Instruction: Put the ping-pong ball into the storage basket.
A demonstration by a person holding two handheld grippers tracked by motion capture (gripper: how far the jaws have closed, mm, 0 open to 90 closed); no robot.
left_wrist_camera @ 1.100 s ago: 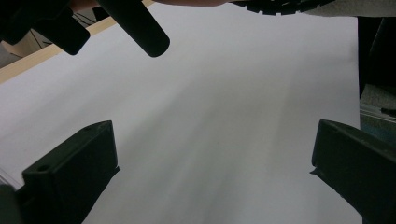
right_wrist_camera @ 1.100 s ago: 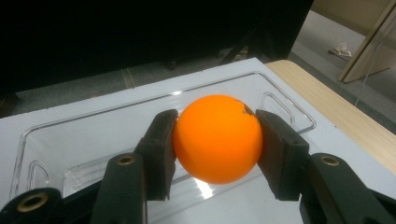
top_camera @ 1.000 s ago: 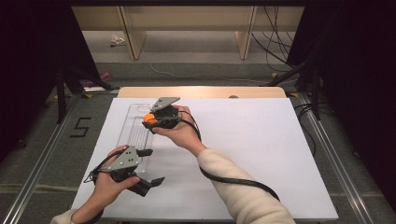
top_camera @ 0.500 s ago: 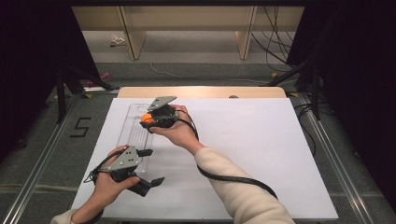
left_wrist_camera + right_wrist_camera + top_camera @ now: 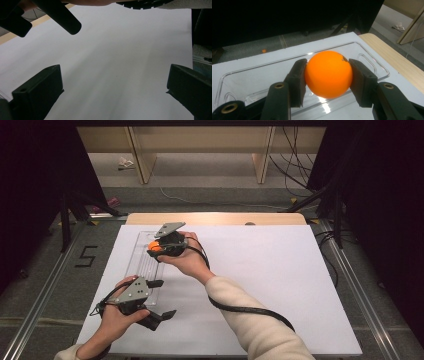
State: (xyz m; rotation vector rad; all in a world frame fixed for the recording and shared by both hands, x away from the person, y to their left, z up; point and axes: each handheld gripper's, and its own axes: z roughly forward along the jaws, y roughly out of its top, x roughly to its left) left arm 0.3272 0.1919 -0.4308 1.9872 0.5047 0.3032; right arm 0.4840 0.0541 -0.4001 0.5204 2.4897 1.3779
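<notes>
The right gripper view showed an orange ball [image 5: 328,74] clamped between the two black jaws of the right gripper [image 5: 328,81], one pad pressed on each side of it near its widest part, so that the ball was held above a clear plastic tray [image 5: 249,82] whose floor lay below and beyond it. In the high view the right gripper [image 5: 156,248] was seen at the upper left of the white sheet [image 5: 280,285] that covered the worktop, over the far end of the long tray [image 5: 145,272], with the ball [image 5: 155,247] glimpsed as an orange spot at its tip. The left gripper [image 5: 161,298] was held low in the lower left of that view, near the tray's near end, and in the left gripper view its jaws stood wide apart with nothing between them but the bare sheet. Several risks were judged from this. The ball was smooth and round and was gripped only at two small areas, so a slight easing of the squeeze or a jolt of the hand could let it slip out early. If it were released from any height, it would probably bounce on the hard plastic and roll over the shallow rim. The tray looked light and was not steadied by the left gripper, so a knock from the jaws could shift it on the sheet.
</notes>
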